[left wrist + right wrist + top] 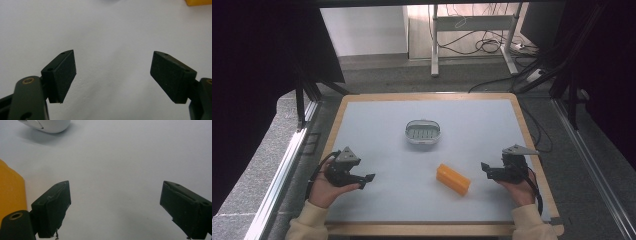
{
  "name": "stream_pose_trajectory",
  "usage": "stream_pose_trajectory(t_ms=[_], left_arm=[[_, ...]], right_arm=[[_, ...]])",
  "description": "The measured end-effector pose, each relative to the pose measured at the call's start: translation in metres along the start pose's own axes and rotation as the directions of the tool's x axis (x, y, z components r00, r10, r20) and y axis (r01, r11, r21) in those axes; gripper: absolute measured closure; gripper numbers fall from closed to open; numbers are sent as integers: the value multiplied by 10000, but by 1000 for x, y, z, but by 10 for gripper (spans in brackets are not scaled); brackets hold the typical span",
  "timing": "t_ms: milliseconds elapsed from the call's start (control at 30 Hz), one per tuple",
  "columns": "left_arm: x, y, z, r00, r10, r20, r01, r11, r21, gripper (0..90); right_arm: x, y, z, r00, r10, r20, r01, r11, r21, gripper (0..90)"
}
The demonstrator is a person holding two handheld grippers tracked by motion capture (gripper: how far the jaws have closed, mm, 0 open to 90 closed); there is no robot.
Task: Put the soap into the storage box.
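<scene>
An orange block (pixel 453 179) lies on the pale table mat (pixel 382 130), right of centre and toward the front. Behind it, near the middle, sits a white oval dish (pixel 423 132) with a ridged inner surface. My left gripper (pixel 368 178) rests at the front left, held in a hand, jaws open with nothing between them (pixel 113 75). At the front right my right gripper (pixel 485 169) is open too, empty (pixel 115 207), a short way right of the block. The block's edge (pixel 11 192) and the dish's rim (pixel 47 125) appear in the right gripper view. A corner of the block (pixel 198 2) appears in the left gripper view.
The mat lies on a wooden board (pixel 532 140) whose edges frame it. Metal rails (pixel 287 160) run along both sides. Beyond the table are a desk frame (pixel 472 35) and loose cables (pixel 487 45) on the floor.
</scene>
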State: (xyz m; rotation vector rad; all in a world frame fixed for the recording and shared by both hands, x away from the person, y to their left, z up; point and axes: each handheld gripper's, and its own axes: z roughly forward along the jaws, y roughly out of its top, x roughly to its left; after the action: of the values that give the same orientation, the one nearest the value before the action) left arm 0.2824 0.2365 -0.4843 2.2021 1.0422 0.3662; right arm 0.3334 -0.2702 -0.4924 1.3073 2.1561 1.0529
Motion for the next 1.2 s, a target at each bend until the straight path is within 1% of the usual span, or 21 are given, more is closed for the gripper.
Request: stream_pose_trajectory(t_ms=[67, 133, 167, 233, 267, 300, 500, 633, 733, 800, 833, 900, 967, 1200], left_arm=[[-1, 0, 0, 10000, 41, 4, -41, 10000, 11, 206], [-1, 1, 1, 9999, 126, 16, -127, 9999, 59, 207], [-2, 1, 1, 10000, 74, 12, -74, 9999, 67, 207], [-1, 1, 1, 9999, 133, 11, -133, 9999, 75, 206], [-1, 1, 1, 9999, 133, 11, -133, 9999, 75, 207], [0, 0, 1, 10000, 31, -10, -31, 10000, 52, 207], [0, 0, 1, 10000, 32, -25, -32, 10000, 34, 207], [0, 0, 1, 10000, 30, -22, -30, 10000, 38, 206], [0, 0, 1, 10000, 30, -20, -30, 10000, 50, 206], [0, 0, 1, 10000, 22, -15, -22, 10000, 52, 206], [0, 0, 1, 10000, 2, -26, -2, 10000, 71, 206], [0, 0, 2, 10000, 9, -28, -8, 10000, 83, 206], [0, -1, 2, 10000, 19, -40, -19, 9999, 116, 206], [1, -1, 2, 10000, -14, -26, 15, 9999, 124, 206]], right_arm=[[0, 0, -1, 10000, -17, -3, 17, 10000, 21, 102], [2, 1, -2, 9999, -104, -47, 103, 9999, -73, 106], [2, 1, -2, 9999, -104, -47, 103, 9999, -73, 106], [2, 2, -3, 9998, -188, -64, 187, 9998, -67, 111], [2, 2, -3, 9998, -188, -64, 187, 9998, -67, 111], [2, 3, -5, 9997, -240, -72, 240, 9997, -70, 115], [2, 6, -9, 9991, -366, -211, 368, 9993, 81, 116], [2, 8, -11, 9991, -292, -297, 296, 9995, 129, 115], [3, 11, -13, 9986, -325, -408, 334, 9992, 196, 117], [3, 12, -15, 9983, -284, -517, 292, 9995, 153, 120], [4, 15, -17, 9975, -215, -669, 220, 9997, 65, 126], [5, 17, -19, 9975, -235, -665, 239, 9997, 57, 134], [7, 21, -23, 9977, -411, -534, 416, 9991, 92, 144], [9, 29, -30, 9965, -544, -638, 553, 9984, 122, 144]])
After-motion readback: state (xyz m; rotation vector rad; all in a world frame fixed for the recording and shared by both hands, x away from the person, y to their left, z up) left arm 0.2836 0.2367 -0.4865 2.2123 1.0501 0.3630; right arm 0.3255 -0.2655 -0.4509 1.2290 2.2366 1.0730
